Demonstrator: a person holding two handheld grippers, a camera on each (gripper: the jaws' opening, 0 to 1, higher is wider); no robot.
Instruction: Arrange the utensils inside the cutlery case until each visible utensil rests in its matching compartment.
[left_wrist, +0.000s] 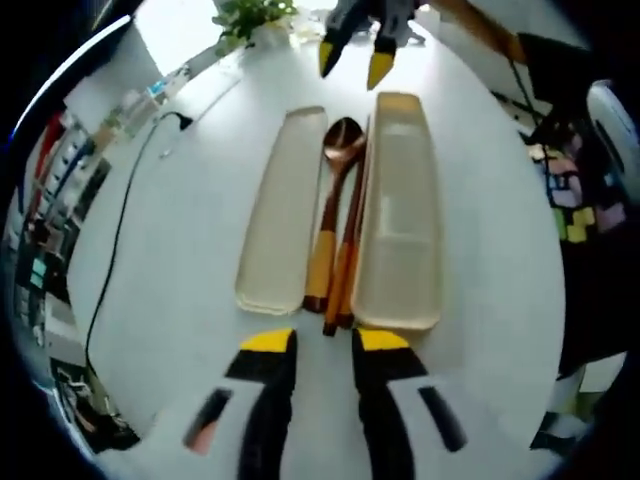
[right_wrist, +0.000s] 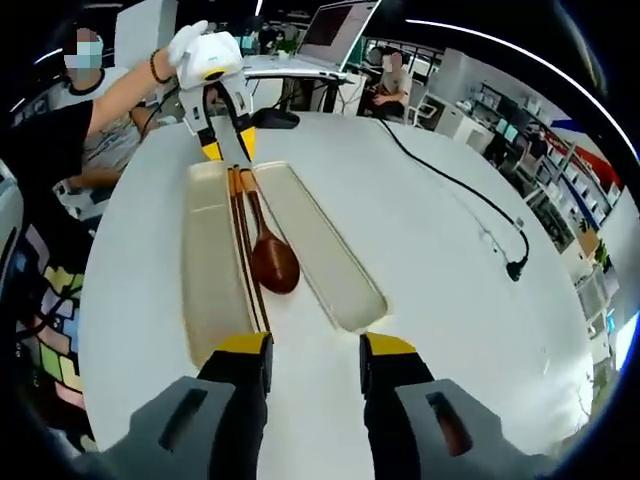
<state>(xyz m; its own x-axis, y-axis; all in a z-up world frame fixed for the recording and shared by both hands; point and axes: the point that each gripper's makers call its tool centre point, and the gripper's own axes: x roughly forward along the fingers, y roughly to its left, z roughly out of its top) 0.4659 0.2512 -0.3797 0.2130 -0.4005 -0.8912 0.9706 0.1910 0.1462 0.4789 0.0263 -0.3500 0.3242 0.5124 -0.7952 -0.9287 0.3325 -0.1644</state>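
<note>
White tabletop (left_wrist: 200, 250) ran under both of my views, with a black cable (left_wrist: 118, 230) trailing across it and a potted plant (left_wrist: 250, 18) cut off at the far edge of the left gripper view. From the right gripper view I could see office clutter behind: a laptop (right_wrist: 335, 30), shelving too small to read, and seated people. I could make out no labels or writing anywhere.

Two translucent case halves lay side by side, the shallower half (left_wrist: 283, 210) and the deeper half (left_wrist: 400, 210) well apart enough to leave a bare strip between them. On that strip lay the spoon (left_wrist: 335, 190) and the chopsticks (left_wrist: 347, 250), outside either half; the sticks touched the deeper half's wall, and I could not tell their tips from the spoon's handle where they overlapped.

My left gripper (left_wrist: 325, 342) hovered just short of the handle ends, its jaws parted and holding nothing. My right gripper (right_wrist: 315, 348) sat at the opposite end near the spoon bowl, jaws likewise spread and empty. In the right gripper view a gloved hand (right_wrist: 190, 45) carried the left gripper.
</note>
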